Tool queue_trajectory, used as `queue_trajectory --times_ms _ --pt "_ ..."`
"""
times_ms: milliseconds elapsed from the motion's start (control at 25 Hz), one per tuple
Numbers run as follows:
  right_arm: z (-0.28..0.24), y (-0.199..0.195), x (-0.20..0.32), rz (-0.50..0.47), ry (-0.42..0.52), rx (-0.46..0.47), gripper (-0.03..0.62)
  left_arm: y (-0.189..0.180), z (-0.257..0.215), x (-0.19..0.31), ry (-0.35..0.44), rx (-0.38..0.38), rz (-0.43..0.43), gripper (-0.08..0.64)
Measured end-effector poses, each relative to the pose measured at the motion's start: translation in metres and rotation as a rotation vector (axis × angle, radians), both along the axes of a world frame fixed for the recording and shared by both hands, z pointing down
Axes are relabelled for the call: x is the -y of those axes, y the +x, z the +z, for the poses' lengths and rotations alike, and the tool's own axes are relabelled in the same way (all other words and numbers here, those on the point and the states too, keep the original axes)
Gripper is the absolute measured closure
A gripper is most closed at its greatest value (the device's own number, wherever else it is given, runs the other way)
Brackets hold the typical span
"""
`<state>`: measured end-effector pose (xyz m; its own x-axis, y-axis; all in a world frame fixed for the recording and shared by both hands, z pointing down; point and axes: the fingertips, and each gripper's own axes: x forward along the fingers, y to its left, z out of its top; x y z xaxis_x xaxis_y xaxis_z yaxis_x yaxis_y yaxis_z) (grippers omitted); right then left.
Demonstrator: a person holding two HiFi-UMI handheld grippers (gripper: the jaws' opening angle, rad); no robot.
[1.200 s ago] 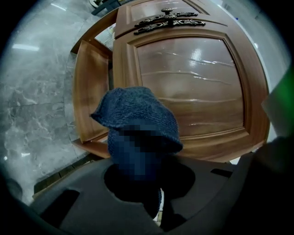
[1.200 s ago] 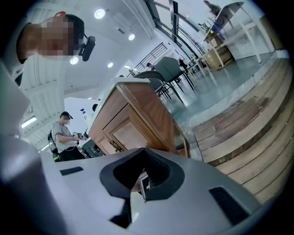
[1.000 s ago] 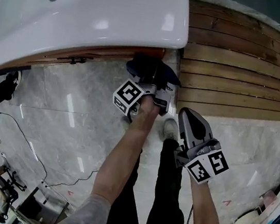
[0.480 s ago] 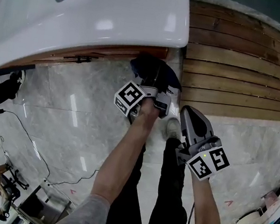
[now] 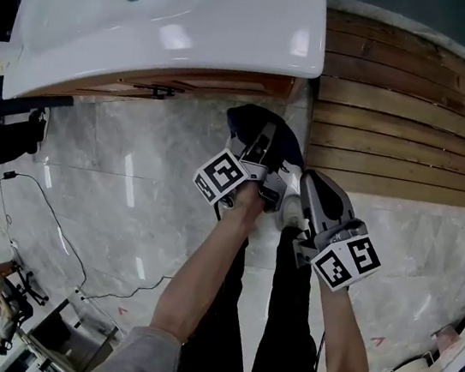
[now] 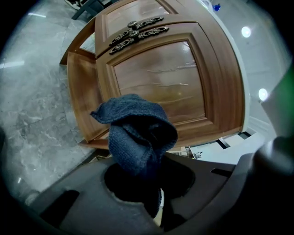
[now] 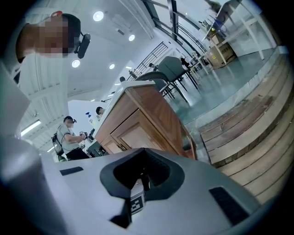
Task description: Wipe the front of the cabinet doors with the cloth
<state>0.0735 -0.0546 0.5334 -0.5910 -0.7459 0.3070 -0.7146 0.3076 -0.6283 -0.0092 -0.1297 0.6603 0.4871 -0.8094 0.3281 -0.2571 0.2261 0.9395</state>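
Note:
The wooden cabinet (image 5: 187, 86) stands under a white sink top (image 5: 180, 17). Its panelled door (image 6: 161, 78) with dark ornate handles (image 6: 138, 27) fills the left gripper view. My left gripper (image 5: 264, 147) is shut on a dark blue cloth (image 5: 255, 122), which is bunched up in front of its jaws and hangs a short way off the door. In the left gripper view the cloth (image 6: 135, 133) covers the door's lower left corner. My right gripper (image 5: 317, 189) is held beside the left one, jaws together, with nothing in it. It points past the cabinet's side (image 7: 151, 114).
Curved wooden steps (image 5: 407, 120) rise at the right of the cabinet. The floor is grey marble tile (image 5: 120, 181) with a cable (image 5: 54, 223) across it at the left. The person's legs and shoe (image 5: 288, 211) are below the grippers. Other people (image 7: 69, 135) stand far behind.
The left gripper with the cloth has drawn back a little from the cabinet's front toward the person. The right gripper now sits closer beside it.

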Motion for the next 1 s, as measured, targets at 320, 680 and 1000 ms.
queue_trajectory --times_ms 320,680,1000 --pt "-0.021 -0.001 -0.001 -0.005 0.017 0.009 0.581 -0.002 -0.059 -0.016 0.126 0.129 0.121 0.511" --pt "-0.073 -0.003 0.005 -0.004 0.053 0.011 0.581 -0.006 -0.142 -0.040 0.239 0.285 0.243 0.511" --pt "-0.133 -0.010 0.004 -0.011 0.094 0.015 0.581 0.001 -0.228 -0.052 0.348 0.394 0.319 0.511"
